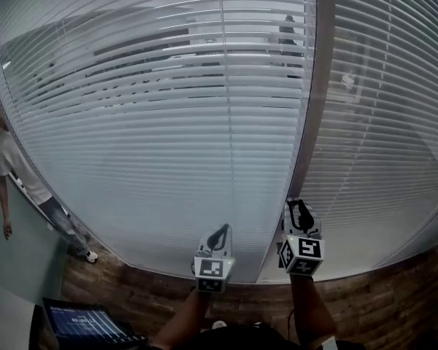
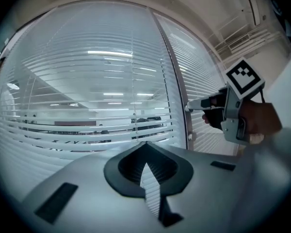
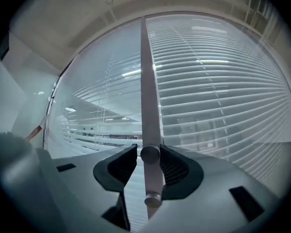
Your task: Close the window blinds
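Two tools are up, both level and pointing at the window. The right tool (image 1: 301,208) has its jaws spread, with a round knob (image 3: 150,155) between them. The right pad sits at the knob and a thin gap shows on the left side, so nothing is pinched. The left tool (image 2: 145,144) has its tips pressed together and holds nothing. It hangs just beside the right tool without touching it.

There are two knobs. The second, the lower knob (image 3: 153,199), sits beneath the first, and both are on the one grey post (image 3: 149,96) that runs upright between the blinds.

There are two blinds. The left blind (image 1: 153,144) is the wide one and fills most of the head view. Its slats are tilted enough that a lit room shows through between them. The right blind (image 1: 379,137) starts at the post's far side, and its slats look flatter, with less showing through. The left tool faces the left blind near that blind's right edge.

Both blinds end above a wood band (image 1: 394,297) along the bottom of the head view. One person (image 1: 18,173) stands at the far left edge of the left blind, well apart from both tools. One lit screen (image 1: 84,321) sits in the bottom left corner, below the person.
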### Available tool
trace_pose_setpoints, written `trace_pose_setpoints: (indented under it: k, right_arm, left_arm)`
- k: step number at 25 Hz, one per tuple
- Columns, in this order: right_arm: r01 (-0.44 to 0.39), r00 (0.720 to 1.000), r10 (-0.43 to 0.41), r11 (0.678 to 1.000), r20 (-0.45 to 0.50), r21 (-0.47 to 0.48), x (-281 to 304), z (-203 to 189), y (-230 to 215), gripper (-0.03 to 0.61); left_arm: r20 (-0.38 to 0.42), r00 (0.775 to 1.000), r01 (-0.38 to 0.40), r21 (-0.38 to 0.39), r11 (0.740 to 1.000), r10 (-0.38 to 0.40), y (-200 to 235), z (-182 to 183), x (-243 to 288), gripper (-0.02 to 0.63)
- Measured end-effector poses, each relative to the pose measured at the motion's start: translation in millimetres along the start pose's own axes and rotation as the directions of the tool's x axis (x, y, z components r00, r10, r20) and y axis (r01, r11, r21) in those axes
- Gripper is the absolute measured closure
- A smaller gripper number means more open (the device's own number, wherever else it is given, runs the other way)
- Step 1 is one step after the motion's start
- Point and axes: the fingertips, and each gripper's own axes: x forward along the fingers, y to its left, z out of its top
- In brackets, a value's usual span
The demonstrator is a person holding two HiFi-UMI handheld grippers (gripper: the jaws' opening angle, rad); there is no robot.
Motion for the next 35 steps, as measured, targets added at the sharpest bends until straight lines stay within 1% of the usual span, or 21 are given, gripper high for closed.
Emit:
trace_pose_setpoints:
  k: [3,6,8,10,11,13,15,16,17,18,19,21,24,25,26,30,31,32,33,34,35]
  right_arm:
    - [0.028,1.000,-0.028,0.999,-0.004,0.035,1.5,-5.4,-4.1,0.448]
    - [0.027,1.000,-0.028,0.997,0.004,0.067,2.1,-6.4,-4.3,0.449]
    - [0.024,1.000,-0.024,0.998,0.004,0.060,1.6,-6.4,-3.9,0.453]
    - [0.019,1.000,-0.019,1.000,-0.001,0.002,1.7,-5.8,-2.8,0.453]
    - [0.018,1.000,-0.019,0.998,-0.004,-0.054,1.8,-5.2,-1.7,0.454]
    - [0.016,1.000,-0.018,0.985,-0.014,-0.174,1.9,-4.5,0.6,0.454]
    - [0.009,1.000,-0.016,0.965,-0.025,-0.261,2.3,-4.6,2.0,0.454]
    - [0.004,1.000,-0.014,0.949,-0.027,-0.317,3.0,-4.4,3.4,0.454]
    - [0.004,0.999,-0.018,0.923,-0.031,-0.385,3.4,-4.0,5.0,0.454]
    - [0.009,0.999,-0.031,0.888,-0.039,-0.460,3.2,-3.6,6.8,0.454]
    - [0.016,0.998,-0.050,0.846,-0.048,-0.532,2.6,-3.4,8.5,0.454]
    - [0.021,0.995,-0.078,0.770,-0.060,-0.638,2.1,-4.3,10.8,0.454]
    - [0.015,0.994,-0.090,0.695,-0.065,-0.719,3.3,-6.8,11.4,0.454]
    - [0.012,0.993,-0.095,0.664,-0.068,-0.748,3.7,-7.6,11.5,0.454]
    - [0.007,0.992,-0.102,0.626,-0.072,-0.779,3.9,-8.5,11.7,0.454]
    - [-0.020,0.990,-0.115,0.461,-0.082,-0.887,4.6,-12.0,12.5,0.454]
    - [-0.027,0.990,-0.116,0.428,-0.084,-0.903,5.0,-12.8,12.7,0.454]
    - [-0.032,0.989,-0.117,0.406,-0.086,-0.913,5.4,-13.3,12.8,0.454]
    - [-0.034,0.989,-0.117,0.397,-0.087,-0.917,5.8,-13.5,13.0,0.454]
    - [-0.033,0.990,-0.115,0.399,-0.085,-0.916,6.0,-13.5,13.0,0.454]
    - [-0.028,0.990,-0.112,0.414,-0.081,-0.910,5.9,-13.3,12.9,0.454]
  left_arm:
    - [0.003,1.000,0.003,0.004,1.000,-0.003,0.0,1.1,0.7,0.620]
    - [0.007,1.000,0.008,0.005,1.000,-0.008,1.3,8.4,0.6,0.621]
    - [0.005,1.000,0.010,0.003,1.000,-0.010,1.1,7.7,1.2,0.621]
    - [0.003,1.000,0.007,0.000,1.000,-0.007,0.9,3.5,2.7,0.620]
    - [0.004,1.000,0.007,0.000,1.000,-0.007,0.6,2.4,3.6,0.621]
    - [0.004,1.000,0.016,0.003,1.000,-0.016,-1.4,3.3,5.2,0.621]
    - [0.004,1.000,0.018,0.004,1.000,-0.018,-1.8,3.6,6.0,0.621]
    - [0.003,1.000,0.017,0.005,1.000,-0.017,-1.1,3.6,5.9,0.621]
    - [0.003,1.000,0.012,0.005,1.000,-0.012,0.4,2.8,5.8,0.621]
    - [0.004,1.000,0.007,0.005,1.000,-0.007,1.8,1.7,5.8,0.621]
    - [0.004,1.000,0.004,0.006,1.000,-0.004,2.6,1.0,5.6,0.621]
    - [0.003,1.000,0.001,0.004,1.000,-0.001,3.7,0.0,5.2,0.621]
    - [0.004,1.000,-0.003,0.000,1.000,0.003,5.5,-0.9,4.7,0.621]
    - [0.004,1.000,-0.003,0.002,1.000,0.003,5.5,-0.8,4.6,0.621]
    - [0.003,1.000,-0.002,0.006,1.000,0.002,5.2,-0.8,4.5,0.621]
    - [0.008,1.000,0.000,0.003,1.000,0.000,2.6,1.9,2.9,0.621]
    - [0.008,1.000,0.000,0.001,1.000,0.000,2.3,1.9,2.6,0.620]
    - [0.006,1.000,0.001,0.002,1.000,-0.001,2.3,1.0,2.6,0.621]
    - [0.003,1.000,0.003,0.006,1.000,-0.003,2.4,-0.7,3.0,0.621]
    - [0.001,1.000,0.005,0.012,1.000,-0.005,2.4,-2.3,3.3,0.621]
    - [0.001,1.000,0.006,0.013,1.000,-0.006,2.1,-2.4,3.2,0.620]
